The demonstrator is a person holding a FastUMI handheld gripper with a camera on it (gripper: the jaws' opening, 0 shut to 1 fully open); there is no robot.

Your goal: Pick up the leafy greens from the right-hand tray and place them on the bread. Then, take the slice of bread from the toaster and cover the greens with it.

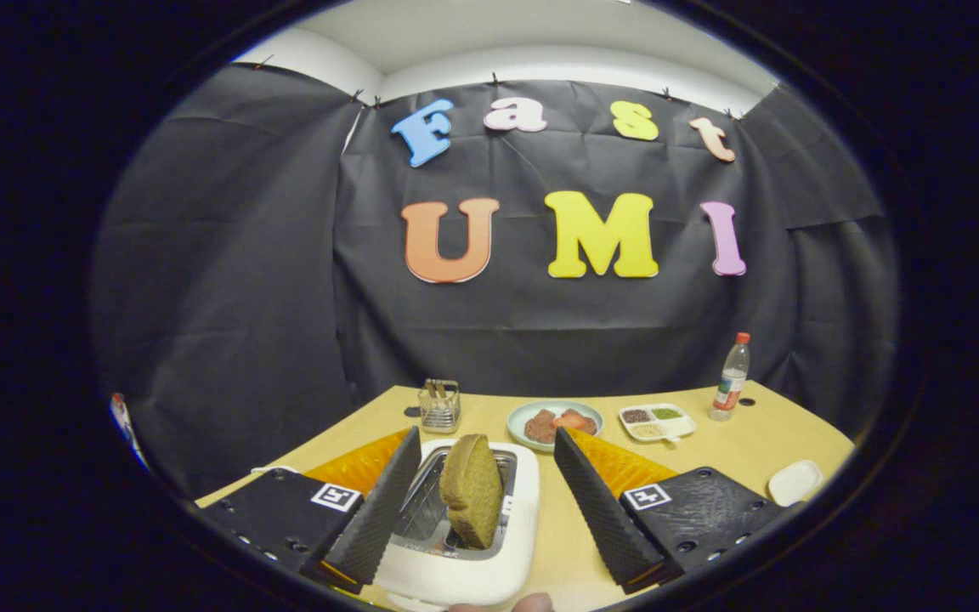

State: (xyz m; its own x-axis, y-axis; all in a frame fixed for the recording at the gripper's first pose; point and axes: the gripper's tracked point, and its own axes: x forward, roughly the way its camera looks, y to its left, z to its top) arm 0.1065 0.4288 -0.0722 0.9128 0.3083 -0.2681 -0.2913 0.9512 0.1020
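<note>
- I have the hand-held gripper (483, 497) spread wide over the white toaster (464, 544), one finger on each side, holding nothing.
- The slice of bread (472, 489) stands upright and a little tilted in the toaster's slot, right between my fingers but touching neither.
- I judge this to be the second step: taking the slice out to cover the greens. I cannot make out the greens or the base bread from here.
- Beyond the toaster on the tabletop (753, 442) sit a plate (554, 422) of reddish food, a divided tray (658, 422), a wire holder (439, 405) and a bottle (732, 376).
- Next I would need to go lower, centre on the slice, close on its flat faces, then lift straight up.
</note>
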